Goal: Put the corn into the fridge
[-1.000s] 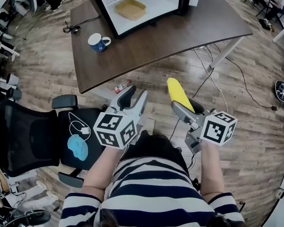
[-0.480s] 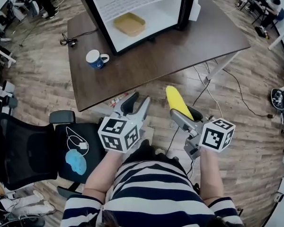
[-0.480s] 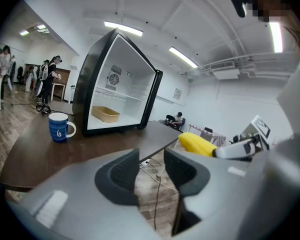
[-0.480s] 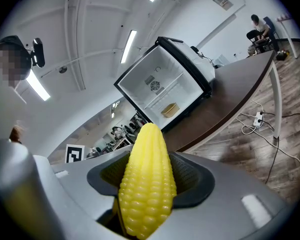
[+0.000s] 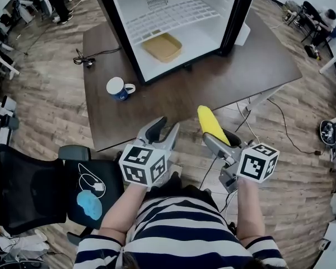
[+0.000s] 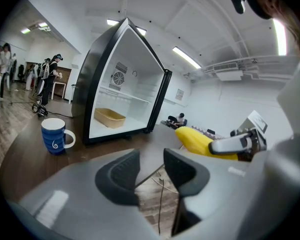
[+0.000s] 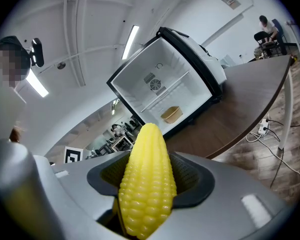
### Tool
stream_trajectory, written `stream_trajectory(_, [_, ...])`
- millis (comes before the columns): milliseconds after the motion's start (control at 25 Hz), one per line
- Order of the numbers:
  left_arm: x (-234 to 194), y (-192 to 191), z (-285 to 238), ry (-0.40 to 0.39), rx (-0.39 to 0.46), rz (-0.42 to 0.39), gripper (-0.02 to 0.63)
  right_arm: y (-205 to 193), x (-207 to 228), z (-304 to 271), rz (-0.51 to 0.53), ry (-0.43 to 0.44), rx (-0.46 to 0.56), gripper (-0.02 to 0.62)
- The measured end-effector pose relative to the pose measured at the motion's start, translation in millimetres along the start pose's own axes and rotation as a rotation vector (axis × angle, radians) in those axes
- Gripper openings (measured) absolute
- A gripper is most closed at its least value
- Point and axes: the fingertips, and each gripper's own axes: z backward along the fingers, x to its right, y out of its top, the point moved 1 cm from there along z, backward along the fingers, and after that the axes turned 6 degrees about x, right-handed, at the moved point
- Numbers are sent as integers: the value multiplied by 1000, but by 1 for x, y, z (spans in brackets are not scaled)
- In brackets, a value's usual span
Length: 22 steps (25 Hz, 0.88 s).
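Right gripper is clamped on the corn, tip aimed at the open fridge on the table, apparently for loading. Corn remains outside. Left gripper has its jaws parted, empty, seemingly idle.

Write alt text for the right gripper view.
The right gripper holds a yellow corn cob between its jaws, tip aimed at an open fridge standing on a dark table. A tan tray sits inside it.

left gripper — jaws apart, empty | right gripper — clamped on corn
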Motion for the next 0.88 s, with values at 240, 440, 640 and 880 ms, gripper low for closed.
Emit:
stream_trajectory(240, [-27,11,-17,-6,-2,-10,0,20,3,-38,32,-1,-16,255])
stream_trajectory(440, [-43,20,-30,5,0,-26,0,46,3,-64,77,18,-26,255])
stream_trajectory(640, [-47,40,-46,40,31,-37,0,76,8,-80,128,65,-44,255])
stream_trajectory(880, [-55,68,-74,107,93,-17,0,114,29,-100,167,121,-95,255])
